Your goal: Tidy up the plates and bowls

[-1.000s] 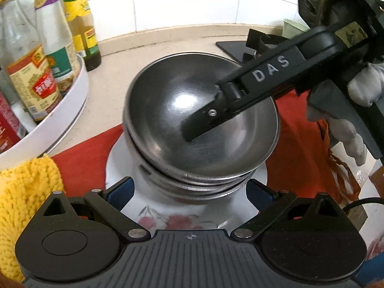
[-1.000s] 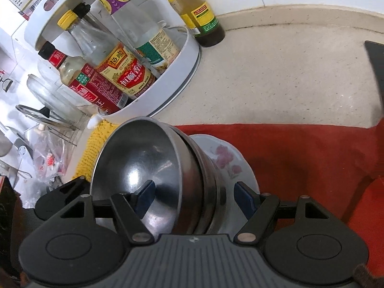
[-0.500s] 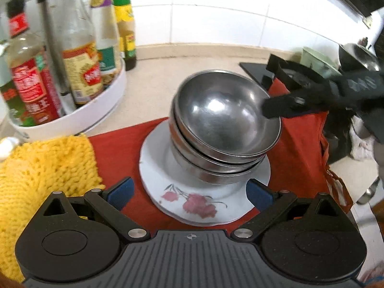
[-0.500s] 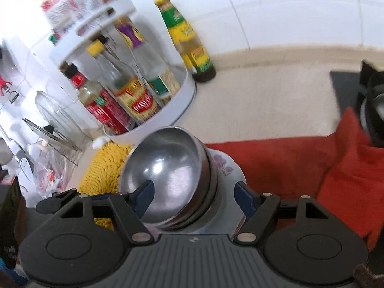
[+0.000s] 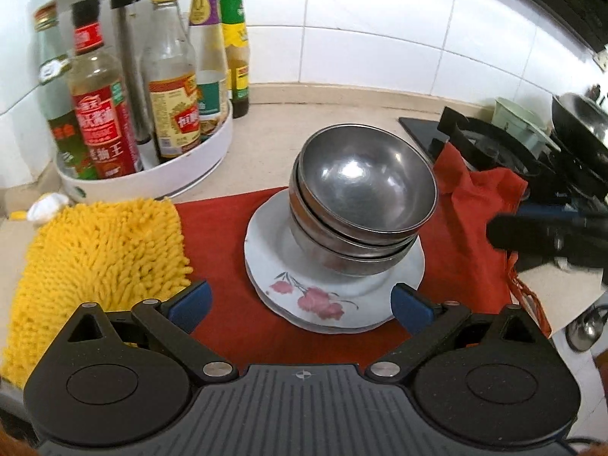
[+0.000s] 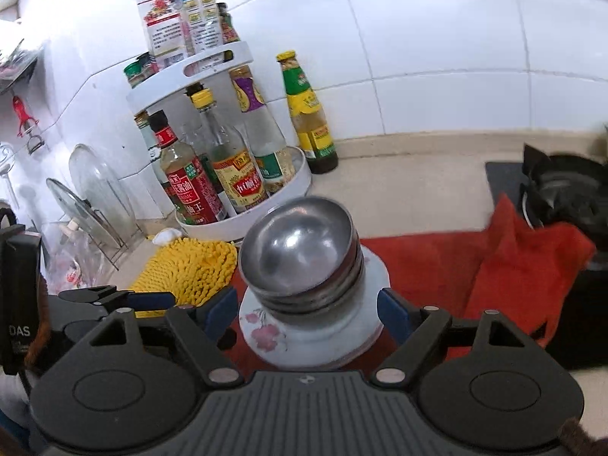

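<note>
A stack of steel bowls (image 5: pixel 361 197) sits nested, slightly tilted, on white flowered plates (image 5: pixel 326 296) on a red cloth (image 5: pixel 224 228). My left gripper (image 5: pixel 300 306) is open and empty, held back from the near side of the plates. In the right wrist view the bowls (image 6: pixel 300 250) and plates (image 6: pixel 315 326) lie just ahead of my right gripper (image 6: pixel 307 313), which is open and empty. A blurred finger of the right gripper (image 5: pixel 547 233) shows at the right in the left wrist view.
A white turntable rack (image 5: pixel 152 167) of sauce bottles stands at back left, with a green-labelled bottle (image 6: pixel 309 121) beside it. A yellow chenille mat (image 5: pixel 95 262) lies left of the plates. A black gas stove (image 5: pixel 505 140) with a pan is at right.
My right gripper has come out of the top bowl and pulled back to the right. Both grippers have drawn away from the stack, which stays on the plates.
</note>
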The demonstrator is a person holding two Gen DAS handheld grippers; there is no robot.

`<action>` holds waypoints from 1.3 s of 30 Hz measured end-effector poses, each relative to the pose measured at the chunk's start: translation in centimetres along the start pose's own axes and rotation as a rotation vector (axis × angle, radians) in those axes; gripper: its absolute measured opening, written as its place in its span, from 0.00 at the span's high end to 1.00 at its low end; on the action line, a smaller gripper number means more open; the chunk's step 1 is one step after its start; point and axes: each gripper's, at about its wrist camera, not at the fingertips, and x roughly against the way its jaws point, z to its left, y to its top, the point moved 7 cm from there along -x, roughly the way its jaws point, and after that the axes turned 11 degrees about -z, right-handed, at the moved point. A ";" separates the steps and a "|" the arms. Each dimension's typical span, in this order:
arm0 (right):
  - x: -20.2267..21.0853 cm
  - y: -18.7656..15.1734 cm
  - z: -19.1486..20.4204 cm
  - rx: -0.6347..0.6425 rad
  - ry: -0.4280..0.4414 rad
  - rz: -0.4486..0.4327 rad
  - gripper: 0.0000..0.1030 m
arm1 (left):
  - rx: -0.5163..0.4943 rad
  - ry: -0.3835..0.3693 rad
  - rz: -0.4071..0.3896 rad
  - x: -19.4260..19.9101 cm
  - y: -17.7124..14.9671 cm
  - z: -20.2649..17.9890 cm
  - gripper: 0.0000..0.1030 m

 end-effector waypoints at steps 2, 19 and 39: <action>0.3 -0.7 0.0 -0.018 -0.016 0.000 0.26 | 0.012 0.019 -0.010 0.4 0.0 0.1 0.01; 0.9 -3.1 -0.3 -0.015 -0.152 -0.031 0.25 | 0.053 0.044 -0.062 1.7 -0.3 -1.0 0.00; 0.7 -3.0 -0.2 -0.019 -0.161 -0.049 0.20 | 0.040 0.081 -0.095 2.7 0.0 -0.3 0.01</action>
